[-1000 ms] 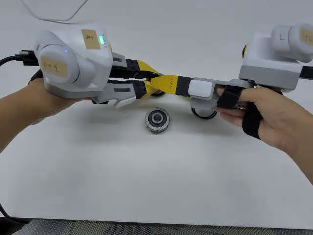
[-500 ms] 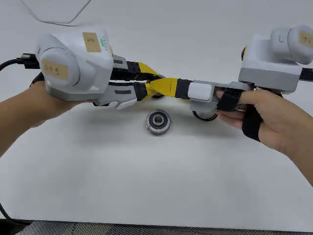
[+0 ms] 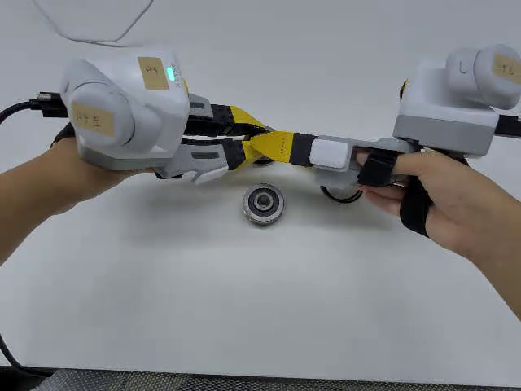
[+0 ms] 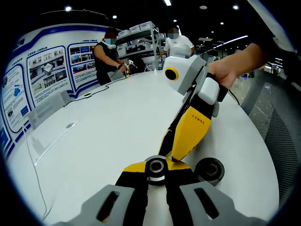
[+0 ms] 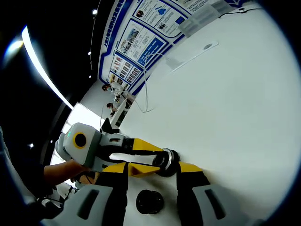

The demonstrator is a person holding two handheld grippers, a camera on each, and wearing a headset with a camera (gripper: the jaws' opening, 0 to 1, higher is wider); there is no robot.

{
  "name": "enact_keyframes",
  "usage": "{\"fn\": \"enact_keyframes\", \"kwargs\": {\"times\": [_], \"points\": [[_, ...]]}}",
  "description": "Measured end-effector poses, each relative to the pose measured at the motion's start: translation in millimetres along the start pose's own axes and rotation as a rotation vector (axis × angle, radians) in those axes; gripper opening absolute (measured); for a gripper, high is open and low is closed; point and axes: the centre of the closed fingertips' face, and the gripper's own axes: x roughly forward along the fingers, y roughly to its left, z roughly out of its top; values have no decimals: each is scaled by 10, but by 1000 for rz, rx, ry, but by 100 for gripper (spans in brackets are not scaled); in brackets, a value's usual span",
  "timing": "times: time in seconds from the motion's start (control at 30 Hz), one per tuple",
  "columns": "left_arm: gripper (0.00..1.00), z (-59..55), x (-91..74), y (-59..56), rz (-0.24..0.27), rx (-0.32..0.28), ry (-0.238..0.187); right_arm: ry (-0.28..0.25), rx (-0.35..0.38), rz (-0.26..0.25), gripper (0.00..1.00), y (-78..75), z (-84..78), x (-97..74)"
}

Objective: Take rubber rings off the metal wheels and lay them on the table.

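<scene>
A small metal wheel with a black rubber ring (image 4: 156, 165) hangs above the white table where the two grippers meet. My left gripper (image 3: 259, 137) comes in from the left, its yellow-tipped jaws shut on the wheel. My right gripper (image 3: 270, 150) reaches in from the right and closes on the ring's far side (image 5: 167, 161). In the head view the jaws hide most of the held wheel. A second wheel (image 3: 263, 203), still ringed, lies flat on the table just below them. A dark ring-shaped piece (image 3: 340, 193) sits half hidden under the right gripper.
The white table (image 3: 244, 309) stretches wide on every side. A cable (image 3: 89, 32) loops at the far edge, and another runs off the left gripper's back. People stand at shelves far behind (image 4: 110, 56).
Both grippers have stayed locked together at the held wheel, with only a slight shift of the view. The wheel on the table has not moved.
</scene>
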Motion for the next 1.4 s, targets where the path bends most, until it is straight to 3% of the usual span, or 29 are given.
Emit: {"fn": "enact_keyframes", "kwargs": {"times": [0.43,0.63,0.67,0.7,0.77,1.0,1.4], "points": [[12,1,-7,-2,-1,-1,0,32,24,1,41,44,-77,-28],[12,2,-7,-1,0,-1,1,14,24,-48,37,-23,-54,-22],[12,2,-8,-1,0,-2,1,-4,23,-106,40,-123,-22,-29],[12,2,-8,0,-1,-1,1,1,22,-61,42,-54,-27,-15],[12,0,-10,1,-1,-1,1,10,47,-37,43,-24,-48,22],[12,-2,-10,6,0,-2,1,4,3,-59,43,-92,-27,13],[12,-1,-2,8,0,-3,1,-6,16,-40,43,-90,35,22]]}}
